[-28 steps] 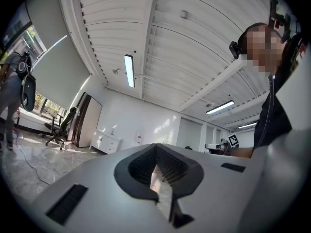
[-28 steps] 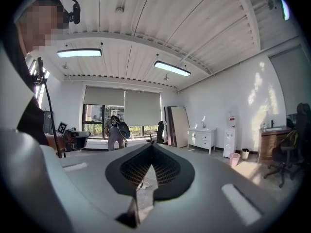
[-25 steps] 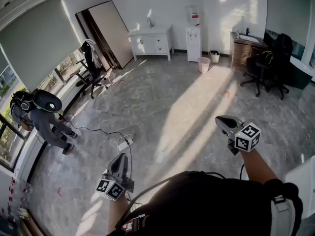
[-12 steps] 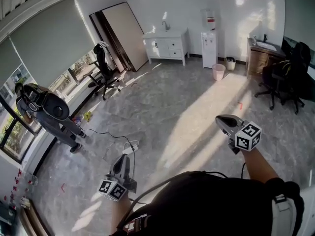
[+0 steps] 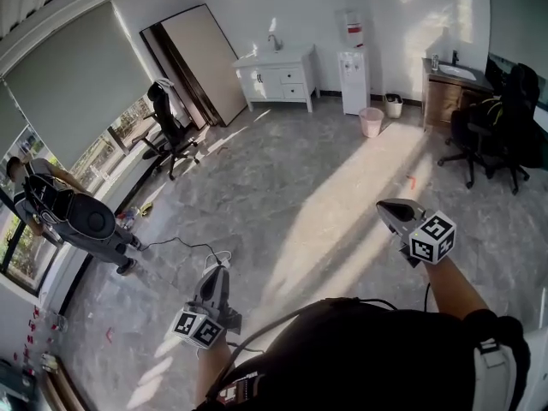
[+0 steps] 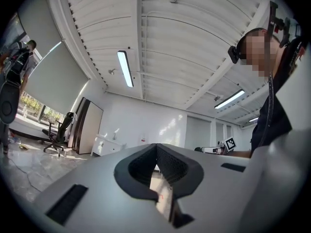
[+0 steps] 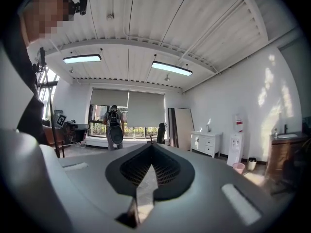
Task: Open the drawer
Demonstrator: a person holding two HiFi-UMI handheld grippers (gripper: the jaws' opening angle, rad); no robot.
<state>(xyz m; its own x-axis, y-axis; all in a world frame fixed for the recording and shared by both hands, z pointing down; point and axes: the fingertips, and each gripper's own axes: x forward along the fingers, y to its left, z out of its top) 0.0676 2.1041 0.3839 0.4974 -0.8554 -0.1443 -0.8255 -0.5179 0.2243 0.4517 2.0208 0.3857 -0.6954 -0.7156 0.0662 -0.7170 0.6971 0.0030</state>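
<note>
The left claw (image 5: 217, 271) is at 7 o'clock, low in the head view. Its two jaws are pressed together with nothing between them. The right claw (image 5: 384, 205) is at 4 o'clock, and its jaws are together and empty too. The drawer (image 5: 292, 76) is in the white cabinet (image 5: 257, 80) by the far wall at 12 o'clock, well apart from both claws.

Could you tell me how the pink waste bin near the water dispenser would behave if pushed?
The pink waste bin looks like a small open plastic tub, so it is probably light. On the smooth, stone-look floor it would likely slide. Pushed near its rim, it might tip.
</note>
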